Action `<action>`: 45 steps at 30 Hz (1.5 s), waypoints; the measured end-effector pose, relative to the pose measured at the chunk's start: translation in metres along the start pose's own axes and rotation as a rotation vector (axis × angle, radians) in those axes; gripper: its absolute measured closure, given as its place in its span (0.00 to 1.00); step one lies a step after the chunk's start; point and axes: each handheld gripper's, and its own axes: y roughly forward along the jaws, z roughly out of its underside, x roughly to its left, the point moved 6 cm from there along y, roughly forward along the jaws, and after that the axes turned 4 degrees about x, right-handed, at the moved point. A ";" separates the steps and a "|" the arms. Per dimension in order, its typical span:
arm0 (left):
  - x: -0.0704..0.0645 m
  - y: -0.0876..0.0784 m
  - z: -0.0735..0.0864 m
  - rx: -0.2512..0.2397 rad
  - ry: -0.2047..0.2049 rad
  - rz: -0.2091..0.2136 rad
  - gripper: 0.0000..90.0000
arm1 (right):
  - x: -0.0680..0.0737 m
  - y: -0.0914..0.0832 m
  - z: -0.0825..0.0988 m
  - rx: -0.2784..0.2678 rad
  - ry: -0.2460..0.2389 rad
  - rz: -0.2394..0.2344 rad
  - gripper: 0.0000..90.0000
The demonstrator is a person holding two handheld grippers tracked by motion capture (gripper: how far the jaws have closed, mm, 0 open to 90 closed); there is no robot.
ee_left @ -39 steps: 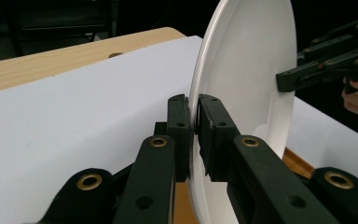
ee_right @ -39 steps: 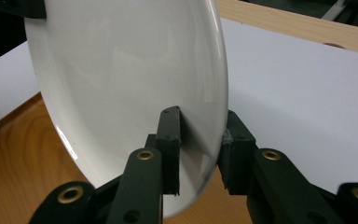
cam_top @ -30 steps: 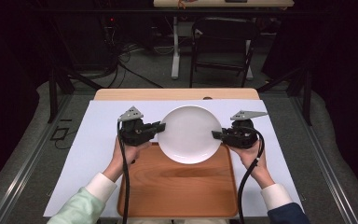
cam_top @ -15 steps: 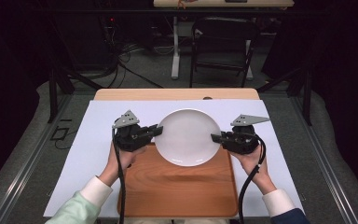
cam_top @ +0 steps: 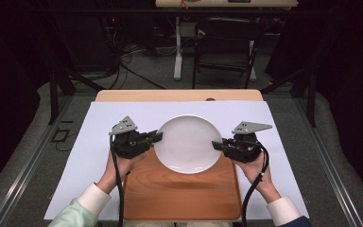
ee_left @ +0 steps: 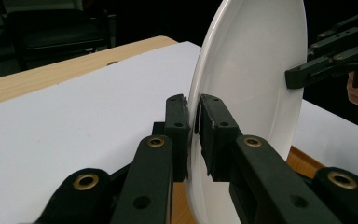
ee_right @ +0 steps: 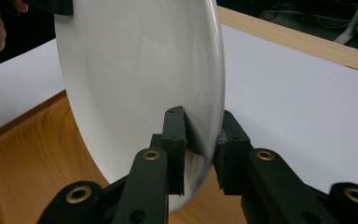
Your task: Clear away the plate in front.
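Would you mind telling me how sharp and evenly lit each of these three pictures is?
High view: the white paper sheet is bright, the room behind dark, and the round white plate is sharp. Left gripper view: the plate rim is crisp where the left gripper clamps it, while the black chair behind is soft. Right gripper view: the plate shows a soft sheen above the right gripper, and the wooden tray is slightly blurred.

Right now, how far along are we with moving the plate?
Done: both tongs, left and right, are clamped on opposite rims of the white plate. In hand: it hangs over the far edge of the wooden tray. Left: setting it down and letting go.
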 end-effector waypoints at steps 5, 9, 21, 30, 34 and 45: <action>-0.003 -0.004 0.004 0.004 -0.007 0.002 0.91 | 0.004 0.001 0.003 0.007 -0.001 -0.009 0.85; -0.006 -0.008 0.009 0.008 -0.007 0.000 0.91 | 0.007 0.002 0.005 0.016 -0.002 -0.012 0.85; -0.010 -0.016 0.017 0.011 -0.028 0.010 0.91 | 0.017 0.001 0.010 0.025 0.000 -0.038 0.86; -0.015 -0.021 0.024 0.026 -0.034 0.021 0.91 | 0.024 -0.002 0.015 0.037 0.002 -0.051 0.86; -0.017 -0.022 0.028 0.035 -0.039 0.023 0.91 | 0.026 -0.002 0.018 0.044 0.004 -0.054 0.87; -0.019 -0.026 0.037 0.058 -0.058 0.038 0.91 | 0.034 -0.003 0.022 0.058 0.006 -0.059 0.87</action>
